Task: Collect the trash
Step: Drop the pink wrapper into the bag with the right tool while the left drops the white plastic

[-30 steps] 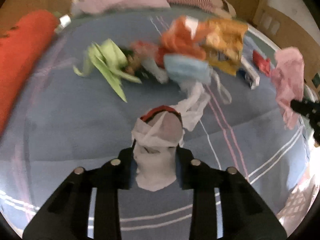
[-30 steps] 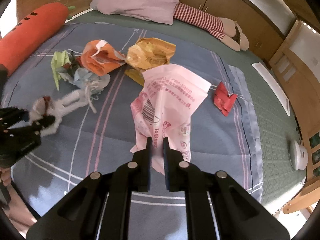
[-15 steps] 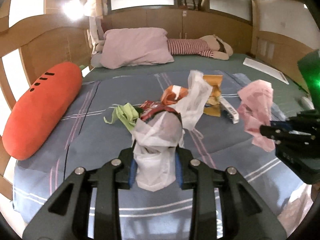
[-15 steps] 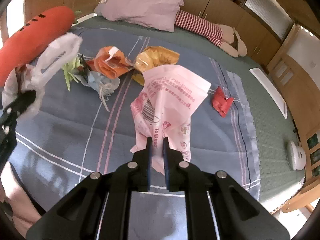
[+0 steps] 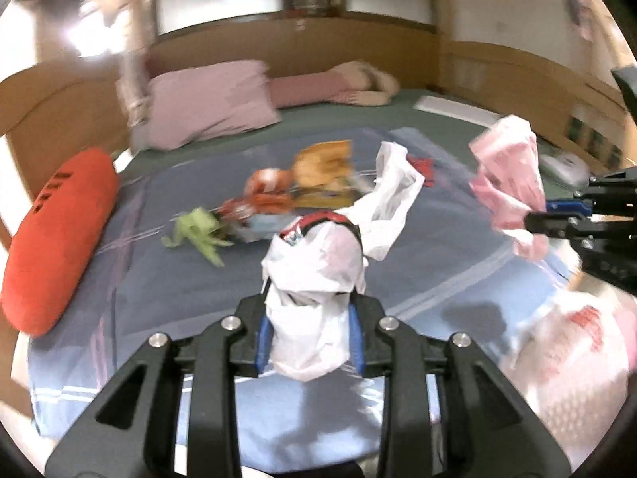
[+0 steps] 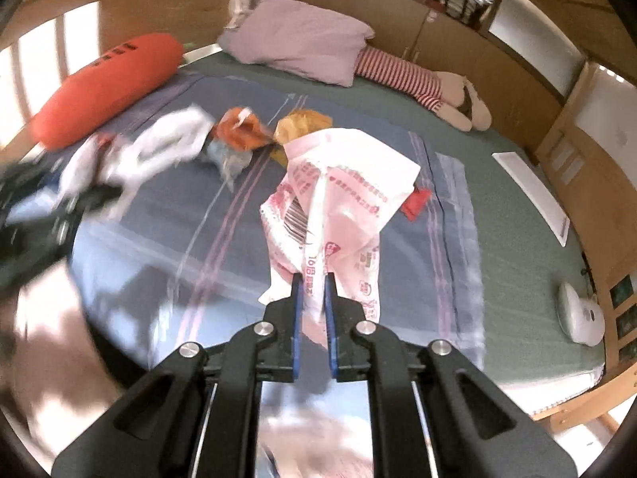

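Note:
My left gripper (image 5: 310, 318) is shut on a crumpled white plastic bag (image 5: 318, 279) with a red-rimmed item inside, held above the blue blanket (image 5: 179, 279). My right gripper (image 6: 310, 290) is shut on a pink printed plastic bag (image 6: 338, 199), which also shows at the right of the left wrist view (image 5: 509, 175). A heap of trash lies on the blanket: an orange wrapper (image 6: 239, 131), a yellow bag (image 6: 302, 123), a green paper scrap (image 5: 199, 227), a pale blue wad (image 6: 227, 155) and a red wrapper (image 6: 414, 203).
An orange carrot cushion (image 6: 107, 83) lies on the left of the bed. A lilac pillow (image 6: 302, 40) and a striped plush toy (image 6: 418, 83) lie at the head. A white device (image 6: 577, 314) sits at the right edge. A white-and-red bag (image 5: 577, 358) hangs low right.
Both grippers have pulled back and up from the bed with their bags held. The left gripper has swung toward the right one; the trash heap looks farther away.

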Available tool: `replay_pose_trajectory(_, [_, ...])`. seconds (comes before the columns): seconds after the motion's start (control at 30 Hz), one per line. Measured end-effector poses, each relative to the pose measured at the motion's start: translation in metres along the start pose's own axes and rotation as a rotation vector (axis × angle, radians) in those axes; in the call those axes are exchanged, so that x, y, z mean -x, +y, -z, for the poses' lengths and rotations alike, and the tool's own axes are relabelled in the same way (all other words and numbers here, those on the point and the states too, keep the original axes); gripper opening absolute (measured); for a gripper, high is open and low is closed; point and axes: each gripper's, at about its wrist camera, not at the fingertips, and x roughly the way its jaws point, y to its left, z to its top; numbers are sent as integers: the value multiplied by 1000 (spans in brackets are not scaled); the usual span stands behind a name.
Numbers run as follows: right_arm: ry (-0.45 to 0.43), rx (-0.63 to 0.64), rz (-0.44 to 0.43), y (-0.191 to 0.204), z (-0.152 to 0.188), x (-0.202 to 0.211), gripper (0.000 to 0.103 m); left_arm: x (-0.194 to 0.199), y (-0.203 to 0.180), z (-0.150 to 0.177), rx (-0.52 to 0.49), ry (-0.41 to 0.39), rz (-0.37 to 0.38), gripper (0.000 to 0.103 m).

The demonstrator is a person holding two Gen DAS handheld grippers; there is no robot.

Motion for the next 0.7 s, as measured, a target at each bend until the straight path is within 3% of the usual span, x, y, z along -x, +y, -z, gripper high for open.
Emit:
replay_pose_trajectory(0.1, [48,126,-62,-20,63,31,11,12,-18,3,-39,4,82,31])
replay_pose_trajectory(0.23, [125,142,-178,-32,117,41,11,19,-38,8,-87,21,184,31])
replay_pose_trajectory(0.37, [262,129,-189,-34,161,19,12,28,-65,11,-152,28,255,32])
replay_pose_trajectory(0.43, [306,130,-180,-30,175,10,20,30,-78,14,-187,32,273,32])
replay_pose_trajectory(0.5, [290,120,-195,-29,180,13,57,30,-87,17,-215,43,291,32])
replay_pose_trajectory(0.53, [274,119,-194,-31,180,18,64,28,-91,18,-231,50,299,32])
replay_pose_trajectory(0.63, [172,101,-164,-44,178,42,65,31,-108,26,-281,70,346,32])
replay_pose_trajectory(0.7, [94,34,-85,-67,168,60,65,35,-119,32,-309,85,411,32])
